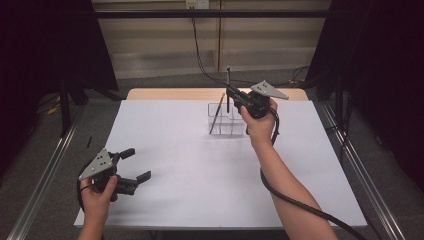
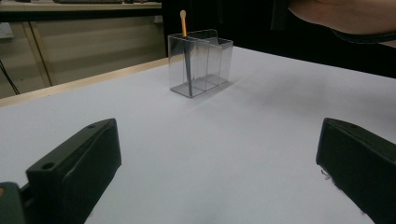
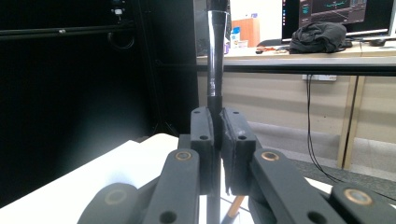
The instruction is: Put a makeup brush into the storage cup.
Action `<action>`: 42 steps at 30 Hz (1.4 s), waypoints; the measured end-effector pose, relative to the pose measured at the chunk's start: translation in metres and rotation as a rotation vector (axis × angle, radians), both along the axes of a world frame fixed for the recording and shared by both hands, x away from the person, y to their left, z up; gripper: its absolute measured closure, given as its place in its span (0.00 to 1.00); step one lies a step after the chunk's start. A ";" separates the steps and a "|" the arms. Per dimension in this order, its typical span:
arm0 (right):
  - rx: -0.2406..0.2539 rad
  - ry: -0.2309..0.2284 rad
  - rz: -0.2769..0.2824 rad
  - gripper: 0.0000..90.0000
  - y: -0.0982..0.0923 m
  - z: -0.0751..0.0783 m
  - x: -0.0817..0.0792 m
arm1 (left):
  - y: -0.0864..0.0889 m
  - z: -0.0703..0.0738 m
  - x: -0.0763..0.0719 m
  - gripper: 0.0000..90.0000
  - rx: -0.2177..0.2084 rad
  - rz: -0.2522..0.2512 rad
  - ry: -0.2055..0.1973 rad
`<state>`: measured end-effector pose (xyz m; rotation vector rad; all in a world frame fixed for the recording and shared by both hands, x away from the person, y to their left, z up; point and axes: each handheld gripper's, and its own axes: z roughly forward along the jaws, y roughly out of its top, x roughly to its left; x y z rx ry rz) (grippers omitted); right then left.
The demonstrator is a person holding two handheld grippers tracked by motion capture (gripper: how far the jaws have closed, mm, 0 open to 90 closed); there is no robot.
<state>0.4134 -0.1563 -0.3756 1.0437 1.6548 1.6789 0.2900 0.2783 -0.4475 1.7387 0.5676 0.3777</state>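
A clear plastic holder (image 1: 226, 120) with compartments stands on the white table (image 1: 190, 165) at the far middle. An orange pencil (image 1: 217, 112) leans in its left compartment; its tip (image 2: 183, 21) rises above the holder (image 2: 201, 60) in the left gripper view. My right gripper (image 1: 229, 95) hangs just above the holder, shut on a black pen (image 1: 228, 87) held upright. The pen (image 3: 216, 56) stands between the pressed pads in the right gripper view. My left gripper (image 1: 136, 165) rests at the near left of the table, open, with nothing between its fingers (image 2: 79, 163).
A wooden strip (image 1: 170, 93) borders the table's far edge. Metal rails (image 1: 45, 175) run along both sides on the floor, and cables (image 1: 200, 55) hang at the back. White table surface spreads between the holder and my left gripper.
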 end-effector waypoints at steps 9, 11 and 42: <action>0.015 0.000 0.006 0.94 0.006 -0.003 0.004 | 0.001 0.000 0.000 0.00 -0.011 0.004 0.004; 0.018 -0.001 0.004 0.94 0.007 -0.003 0.005 | 0.000 0.000 -0.001 0.00 -0.012 0.006 0.007; 0.001 -0.016 0.030 0.94 0.026 -0.020 0.021 | 0.004 0.000 -0.002 0.00 -0.013 0.016 0.003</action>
